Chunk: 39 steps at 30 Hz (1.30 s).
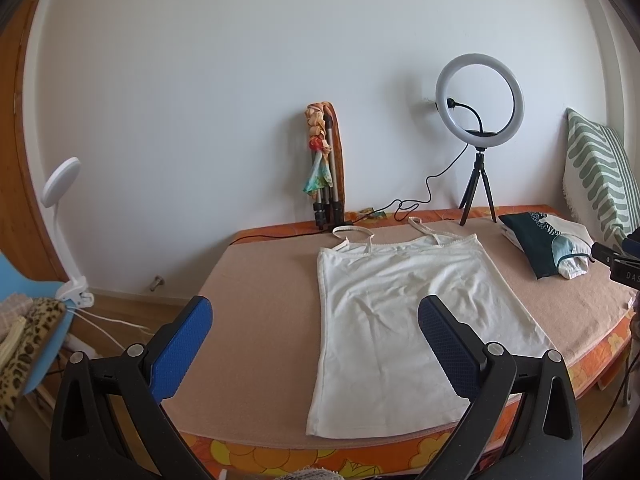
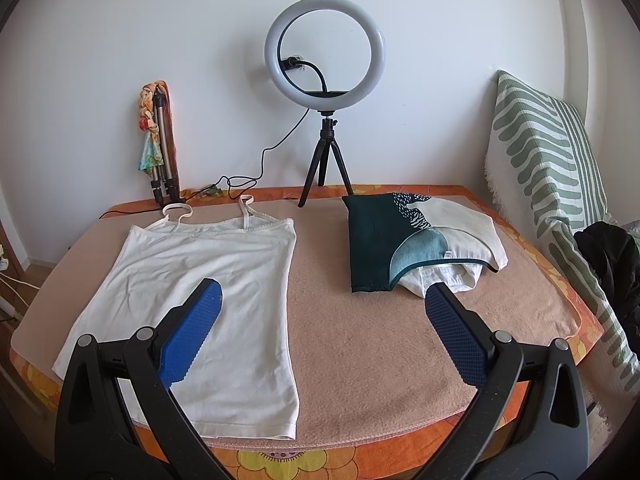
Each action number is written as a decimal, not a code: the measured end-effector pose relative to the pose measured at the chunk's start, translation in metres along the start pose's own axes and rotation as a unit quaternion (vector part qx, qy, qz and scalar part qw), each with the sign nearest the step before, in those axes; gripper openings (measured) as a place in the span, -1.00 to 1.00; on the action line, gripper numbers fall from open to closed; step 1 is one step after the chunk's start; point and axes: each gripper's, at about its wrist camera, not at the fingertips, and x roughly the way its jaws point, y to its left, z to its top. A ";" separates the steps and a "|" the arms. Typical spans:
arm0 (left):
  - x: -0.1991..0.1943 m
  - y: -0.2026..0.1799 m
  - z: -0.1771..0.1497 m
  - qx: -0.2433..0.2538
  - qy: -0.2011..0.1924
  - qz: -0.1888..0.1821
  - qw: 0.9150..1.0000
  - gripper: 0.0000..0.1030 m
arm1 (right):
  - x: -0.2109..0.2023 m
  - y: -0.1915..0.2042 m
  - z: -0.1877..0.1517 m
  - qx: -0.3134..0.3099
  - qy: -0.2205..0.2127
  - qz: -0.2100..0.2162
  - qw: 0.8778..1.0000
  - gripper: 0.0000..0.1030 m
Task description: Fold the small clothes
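White camisole [image 1: 384, 320] lies flat, frame centre, on the bed [image 1: 260, 300]. Left tool [image 1: 316, 334] and right tool [image 2: 324, 320]: fingers apart, holding nothing.

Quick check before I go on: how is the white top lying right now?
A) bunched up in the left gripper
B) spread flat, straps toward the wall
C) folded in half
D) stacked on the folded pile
B: the white top lies spread flat on the blanket, both straps pointing to the wall, apart from the folded pile; the left gripper and right gripper hang open above it, holding nothing.
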 end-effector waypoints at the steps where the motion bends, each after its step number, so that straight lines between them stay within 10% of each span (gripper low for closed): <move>1: 0.000 0.001 -0.001 0.000 0.000 0.001 1.000 0.99 | 0.000 0.001 0.001 -0.001 0.000 0.000 1.000 1.00; 28: 0.043 0.047 -0.027 -0.056 0.077 -0.023 0.995 0.98 | 0.010 0.065 0.032 -0.030 0.000 0.079 0.996 0.69; 35: 0.078 0.061 -0.066 -0.126 0.155 -0.106 0.974 0.45 | 0.038 0.122 0.061 -0.054 0.047 0.166 0.984 0.45; 39: 0.108 0.056 -0.094 -0.154 0.247 -0.149 0.945 0.27 | 0.069 0.168 0.079 -0.055 0.091 0.234 0.966 0.42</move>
